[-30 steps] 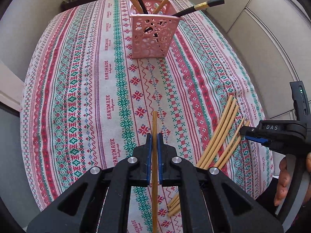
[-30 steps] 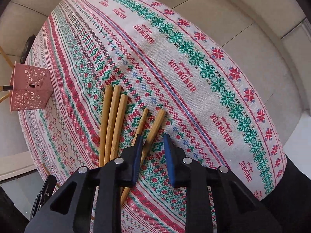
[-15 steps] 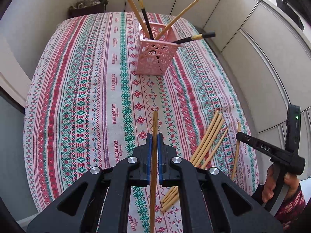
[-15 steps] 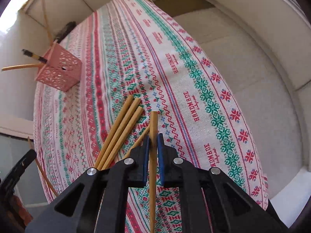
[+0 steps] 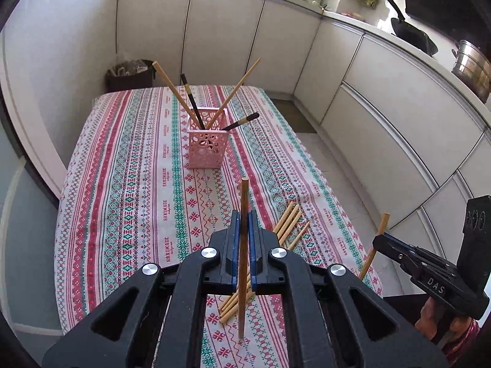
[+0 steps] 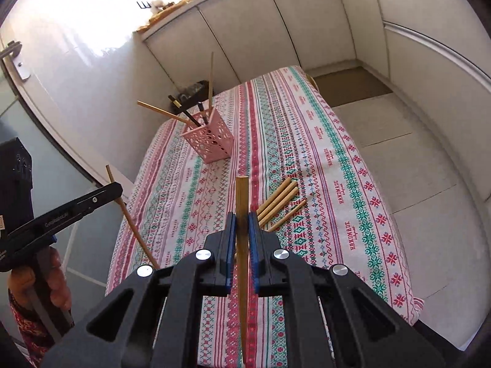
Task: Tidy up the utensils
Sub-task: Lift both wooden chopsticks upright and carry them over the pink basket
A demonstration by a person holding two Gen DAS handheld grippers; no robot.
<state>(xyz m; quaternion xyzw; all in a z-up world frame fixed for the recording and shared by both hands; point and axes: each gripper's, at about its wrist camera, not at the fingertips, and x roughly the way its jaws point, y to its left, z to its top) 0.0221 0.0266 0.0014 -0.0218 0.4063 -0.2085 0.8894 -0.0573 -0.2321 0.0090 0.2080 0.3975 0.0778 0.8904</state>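
A pink perforated holder point(image 5: 208, 147) stands on the patterned tablecloth with several chopsticks, wooden and black, leaning out of it; it also shows in the right wrist view point(image 6: 209, 142). My left gripper point(image 5: 242, 224) is shut on a wooden chopstick point(image 5: 243, 202), held well above the table. My right gripper point(image 6: 241, 224) is shut on another wooden chopstick point(image 6: 241, 196), also raised. Several loose wooden chopsticks point(image 5: 290, 220) lie on the cloth near the right edge, also seen in the right wrist view point(image 6: 279, 204). Each gripper shows in the other's view, left point(image 6: 115, 188) and right point(image 5: 379, 240).
The table point(image 5: 122, 184) is ringed by white cabinets point(image 5: 383, 98). A dark bin point(image 5: 129, 73) stands behind the far end. Pots and a wok point(image 5: 414, 33) sit on the counter at right. A door with a handle point(image 6: 13, 52) is at left.
My right gripper closed on a chopstick from the pile and lifted it. Both grippers rose well above the table, each carrying its chopstick, so the holder now looks farther away.
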